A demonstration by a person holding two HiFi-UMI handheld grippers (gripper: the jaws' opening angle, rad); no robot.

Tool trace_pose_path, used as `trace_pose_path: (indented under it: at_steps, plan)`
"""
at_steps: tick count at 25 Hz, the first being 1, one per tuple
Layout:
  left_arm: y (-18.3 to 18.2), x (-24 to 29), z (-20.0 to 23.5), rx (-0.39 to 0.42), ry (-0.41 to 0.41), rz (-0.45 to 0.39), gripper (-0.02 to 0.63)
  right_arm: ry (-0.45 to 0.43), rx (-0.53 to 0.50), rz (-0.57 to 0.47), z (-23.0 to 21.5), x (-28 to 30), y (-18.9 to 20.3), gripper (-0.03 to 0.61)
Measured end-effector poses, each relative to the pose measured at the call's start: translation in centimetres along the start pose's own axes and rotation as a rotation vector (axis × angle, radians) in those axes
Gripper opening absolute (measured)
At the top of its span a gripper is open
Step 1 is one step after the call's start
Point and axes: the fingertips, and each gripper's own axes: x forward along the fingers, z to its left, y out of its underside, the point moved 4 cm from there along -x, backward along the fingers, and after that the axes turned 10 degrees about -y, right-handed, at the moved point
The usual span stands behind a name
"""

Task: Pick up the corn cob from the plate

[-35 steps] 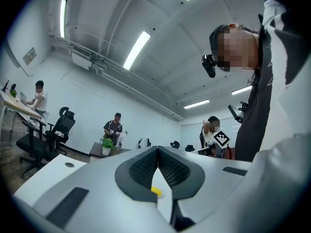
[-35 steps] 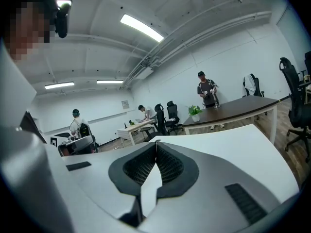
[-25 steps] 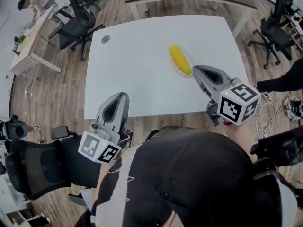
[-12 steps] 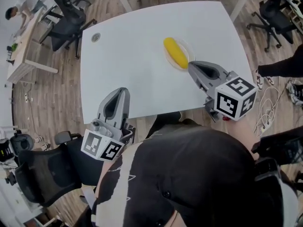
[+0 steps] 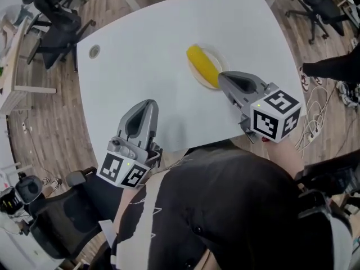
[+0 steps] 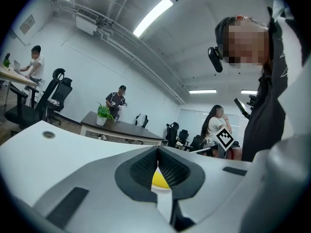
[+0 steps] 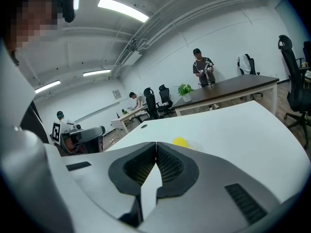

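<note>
The right claw (image 5: 223,76), jaws pressed together and empty, is hovering at the 5 o'clock rim of the plate (image 5: 221,64), where the corn cob (image 5: 201,64) is lying, its long axis running 11 to 5 o'clock. The left claw (image 5: 147,104), likewise closed, is hanging at 8 o'clock over the white desk (image 5: 140,49); office chairs (image 5: 53,21) are standing beyond.
</note>
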Motion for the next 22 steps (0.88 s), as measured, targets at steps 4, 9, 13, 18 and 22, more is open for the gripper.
trace_pose_path:
  at_steps: [4, 9, 13, 18, 22]
  plan:
    - [0.9, 3.1, 1.4, -0.011, 0.028, 0.034, 0.014, 0.015, 0.031, 0.017, -2.3, 1.6, 0.4, 0.015]
    - [1.7, 5.4, 3.7, -0.039, 0.064, 0.074, 0.014, 0.016, 0.061, 0.031, -4.1, 4.5, 0.8, 0.015]
    - [2.9, 6.9, 4.8, -0.056, 0.081, 0.105, 0.014, 0.009, 0.035, 0.036, -5.0, 5.8, 0.8, 0.017]
    - [4.5, 8.4, 5.4, -0.056, 0.085, 0.128, 0.014, 0.003, 0.037, 0.004, -6.7, 6.3, 1.2, 0.017]
    - [5.4, 8.3, 6.1, -0.068, 0.08, 0.139, 0.014, 0.032, 0.025, 0.023, -7.2, 6.8, 1.7, 0.017]
